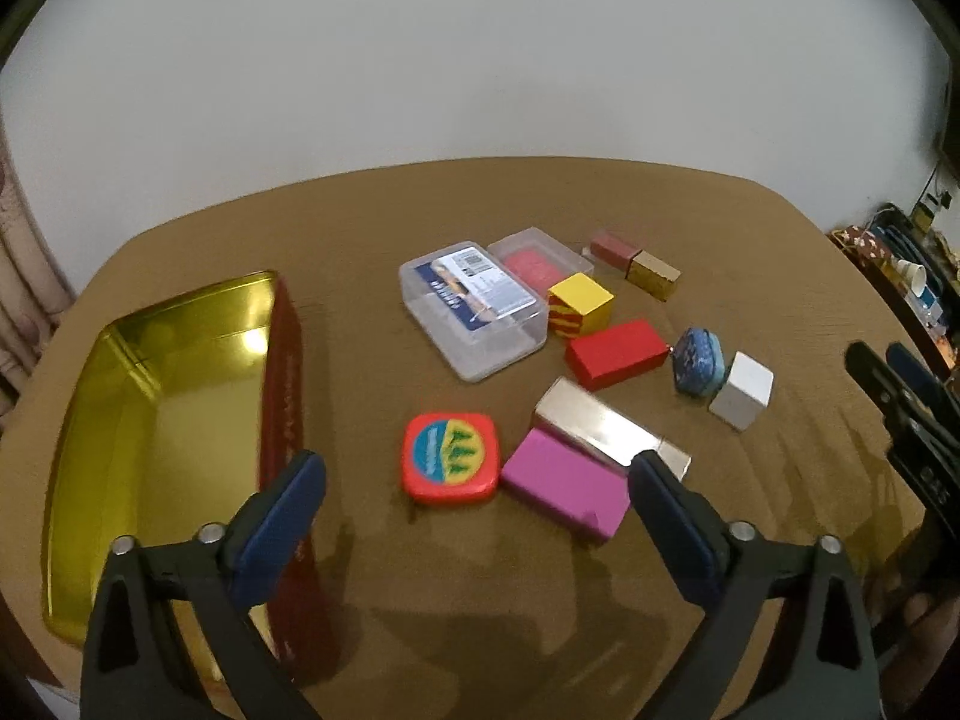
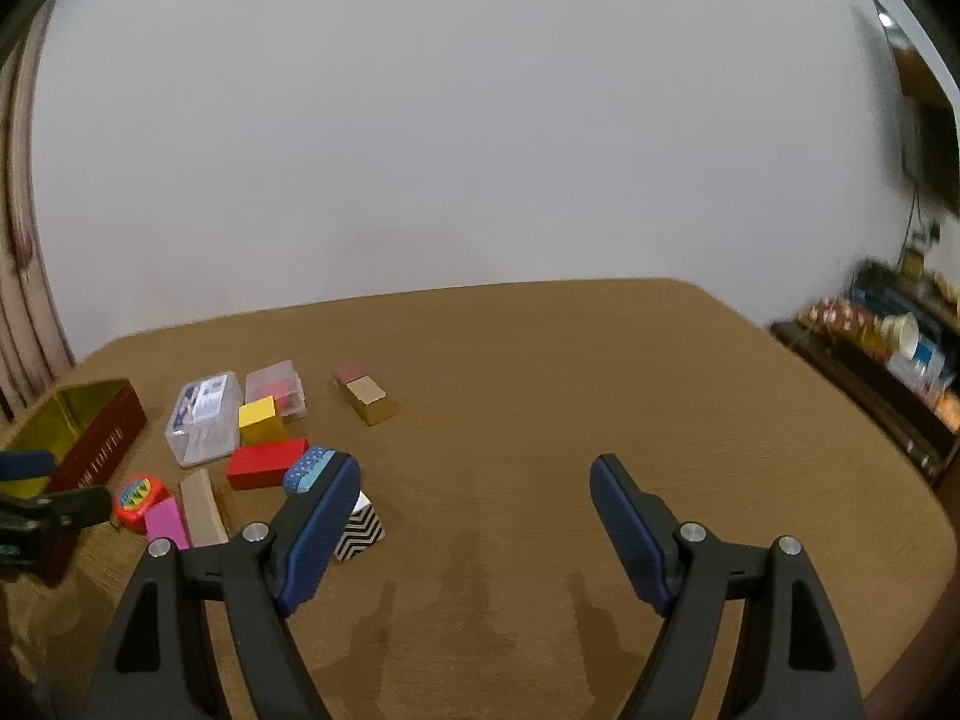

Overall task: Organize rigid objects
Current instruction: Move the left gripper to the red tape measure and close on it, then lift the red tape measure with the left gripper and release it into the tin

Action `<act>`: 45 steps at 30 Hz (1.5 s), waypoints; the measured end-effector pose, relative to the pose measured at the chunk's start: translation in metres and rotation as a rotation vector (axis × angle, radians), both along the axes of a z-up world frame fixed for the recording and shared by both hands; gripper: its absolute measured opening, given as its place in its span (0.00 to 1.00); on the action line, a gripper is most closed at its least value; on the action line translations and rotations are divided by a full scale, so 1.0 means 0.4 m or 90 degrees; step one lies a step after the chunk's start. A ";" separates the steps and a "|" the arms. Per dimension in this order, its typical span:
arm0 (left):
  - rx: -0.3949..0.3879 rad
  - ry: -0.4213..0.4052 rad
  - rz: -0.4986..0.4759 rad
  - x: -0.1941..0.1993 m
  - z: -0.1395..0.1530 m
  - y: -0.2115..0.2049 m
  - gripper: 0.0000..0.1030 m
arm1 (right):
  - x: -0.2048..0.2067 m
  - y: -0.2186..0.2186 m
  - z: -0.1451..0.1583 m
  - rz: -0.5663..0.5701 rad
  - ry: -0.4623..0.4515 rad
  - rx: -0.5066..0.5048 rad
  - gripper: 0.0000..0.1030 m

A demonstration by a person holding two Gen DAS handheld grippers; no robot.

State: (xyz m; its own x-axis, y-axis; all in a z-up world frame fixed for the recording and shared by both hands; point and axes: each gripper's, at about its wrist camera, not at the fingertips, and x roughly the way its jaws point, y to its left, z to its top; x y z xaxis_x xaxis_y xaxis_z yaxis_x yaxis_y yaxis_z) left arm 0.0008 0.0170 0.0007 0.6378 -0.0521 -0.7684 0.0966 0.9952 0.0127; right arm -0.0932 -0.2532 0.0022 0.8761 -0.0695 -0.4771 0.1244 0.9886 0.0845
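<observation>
The left gripper (image 1: 477, 474) hangs over the brown table (image 1: 600, 198) with its jaws wide apart and nothing between them. Under it lie a round red tin (image 1: 450, 457) and, just beside it, a pink block (image 1: 561, 489) touching a silver bar (image 1: 606, 429). To the left stands an open red box (image 1: 180, 396) with a gold inside — it holds nothing that can be seen. Farther back are a clear plastic case (image 1: 474, 309), a yellow cube (image 1: 581, 303), a red block (image 1: 618, 353), a blue disc (image 1: 699, 360) and a white cube (image 1: 741, 390). The right gripper (image 2: 474, 483) is also open and empty — it points at bare table, with the objects near its left finger.
</observation>
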 end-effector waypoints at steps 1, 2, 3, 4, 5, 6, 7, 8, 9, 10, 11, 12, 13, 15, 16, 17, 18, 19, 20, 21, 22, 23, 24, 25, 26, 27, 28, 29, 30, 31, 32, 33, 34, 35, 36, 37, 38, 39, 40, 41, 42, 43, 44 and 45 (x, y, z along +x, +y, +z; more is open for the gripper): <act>0.001 0.007 0.000 0.013 -0.002 -0.002 0.89 | -0.001 -0.008 0.001 -0.002 -0.003 0.010 0.79; -0.002 0.019 0.001 0.030 -0.005 -0.001 0.86 | -0.002 -0.013 0.001 -0.004 -0.005 0.014 0.79; -0.008 0.029 0.003 0.042 -0.009 0.002 0.83 | -0.003 -0.014 0.001 -0.004 -0.007 0.016 0.79; -0.015 0.044 0.009 0.058 -0.016 0.009 0.82 | -0.005 -0.016 0.000 -0.002 -0.008 0.016 0.79; -0.018 0.057 0.017 0.072 -0.023 0.016 0.81 | -0.006 -0.015 -0.001 0.000 -0.009 0.017 0.79; -0.021 0.068 0.026 0.083 -0.030 0.024 0.81 | -0.006 -0.013 -0.002 0.003 -0.010 0.014 0.79; -0.023 0.079 0.030 0.093 -0.036 0.031 0.81 | -0.007 -0.010 -0.003 0.006 -0.011 0.011 0.79; -0.027 0.091 0.035 0.100 -0.043 0.042 0.81 | -0.008 -0.009 -0.004 0.009 -0.013 0.009 0.79; -0.030 0.102 0.041 0.106 -0.049 0.055 0.81 | -0.009 -0.006 -0.004 0.011 -0.014 0.006 0.79; -0.031 0.110 0.045 0.111 -0.053 0.064 0.81 | -0.010 -0.004 -0.004 0.012 -0.016 0.005 0.79; -0.032 0.115 0.045 0.113 -0.056 0.075 0.80 | -0.011 -0.004 -0.005 0.013 -0.017 0.004 0.79; -0.025 0.110 0.039 0.111 -0.054 0.080 0.80 | -0.011 -0.002 -0.006 0.015 -0.018 0.004 0.79; -0.016 0.109 0.038 0.111 -0.053 0.083 0.79 | -0.012 -0.003 -0.006 0.015 -0.018 0.004 0.79; -0.010 0.112 0.028 0.103 -0.053 0.084 0.79 | -0.009 -0.001 -0.007 0.016 -0.017 0.004 0.79; -0.007 0.115 0.021 0.102 -0.055 0.086 0.79 | -0.009 -0.001 -0.008 0.017 -0.017 0.005 0.79; 0.007 0.119 0.016 0.109 -0.067 0.075 0.78 | -0.010 -0.001 -0.009 0.018 -0.017 0.006 0.79; 0.035 0.122 0.007 0.107 -0.074 0.070 0.77 | -0.009 -0.001 -0.009 0.019 -0.016 0.007 0.79; 0.052 0.126 -0.005 0.105 -0.080 0.065 0.77 | -0.009 -0.002 -0.010 0.021 -0.015 0.010 0.79; 0.066 0.132 -0.013 0.101 -0.087 0.057 0.77 | -0.009 -0.006 -0.011 0.021 -0.015 0.013 0.79; 0.081 0.140 -0.026 0.096 -0.091 0.053 0.77 | -0.009 -0.007 -0.011 0.022 -0.015 0.015 0.79; 0.084 0.142 -0.031 0.091 -0.094 0.047 0.77 | -0.009 -0.008 -0.011 0.023 -0.014 0.017 0.79; 0.083 0.142 -0.036 0.087 -0.095 0.048 0.76 | -0.007 -0.008 -0.012 0.023 -0.012 0.018 0.79; 0.082 0.143 -0.038 0.087 -0.095 0.050 0.73 | -0.006 -0.008 -0.013 0.023 -0.011 0.017 0.79; 0.077 0.144 -0.041 0.087 -0.096 0.054 0.70 | -0.006 -0.006 -0.014 0.023 -0.010 0.016 0.79; 0.070 0.149 -0.048 0.089 -0.098 0.056 0.60 | -0.005 -0.005 -0.014 0.024 -0.010 0.014 0.79; 0.076 0.155 -0.048 0.091 -0.100 0.054 0.57 | -0.004 -0.003 -0.015 0.025 -0.010 0.013 0.79; 0.087 0.155 -0.046 0.091 -0.100 0.049 0.56 | -0.004 -0.002 -0.015 0.026 -0.009 0.013 0.79; 0.090 0.153 -0.047 0.088 -0.101 0.048 0.54 | -0.003 -0.002 -0.015 0.027 -0.008 0.013 0.79; 0.091 0.150 -0.052 0.085 -0.100 0.046 0.50 | -0.003 -0.002 -0.016 0.028 -0.008 0.013 0.79; 0.091 0.149 -0.057 0.088 -0.095 0.042 0.48 | -0.002 -0.003 -0.016 0.029 -0.007 0.016 0.79; 0.092 0.147 -0.058 0.083 -0.091 0.040 0.44 | -0.002 -0.004 -0.016 0.030 -0.006 0.018 0.79; 0.089 0.146 -0.058 0.080 -0.087 0.043 0.44 | 0.001 -0.004 -0.017 0.029 -0.005 0.020 0.79; 0.083 0.146 -0.059 0.079 -0.085 0.047 0.44 | 0.001 -0.005 -0.018 0.029 -0.005 0.022 0.79; 0.078 0.144 -0.060 0.074 -0.081 0.047 0.44 | 0.002 -0.007 -0.019 0.029 -0.004 0.025 0.79; 0.074 0.139 -0.064 0.067 -0.078 0.050 0.44 | 0.002 -0.008 -0.019 0.028 -0.003 0.027 0.79; 0.074 0.136 -0.068 0.063 -0.076 0.051 0.44 | 0.003 -0.008 -0.020 0.028 -0.002 0.029 0.79; 0.071 0.130 -0.079 0.052 -0.073 0.053 0.44 | 0.003 -0.008 -0.020 0.027 -0.002 0.030 0.79; 0.065 0.121 -0.089 0.044 -0.067 0.055 0.44 | 0.004 -0.007 -0.021 0.027 -0.002 0.030 0.79; 0.051 0.112 -0.103 0.044 -0.046 0.052 0.43 | 0.004 -0.007 -0.021 0.028 -0.001 0.029 0.79; 0.025 0.111 -0.132 0.044 -0.029 0.061 0.42 | 0.004 -0.006 -0.021 0.028 -0.001 0.028 0.79; 0.007 0.112 -0.148 0.046 -0.021 0.082 0.42 | 0.004 -0.005 -0.021 0.029 0.000 0.026 0.79; -0.008 0.102 -0.154 0.043 -0.010 0.100 0.42 | 0.003 -0.005 -0.021 0.030 0.000 0.025 0.79; -0.020 0.100 -0.155 0.043 -0.007 0.113 0.41 | 0.002 -0.004 -0.021 0.030 0.001 0.024 0.79; -0.029 0.102 -0.157 0.042 0.000 0.119 0.31 | 0.003 -0.003 -0.021 0.029 0.001 0.023 0.79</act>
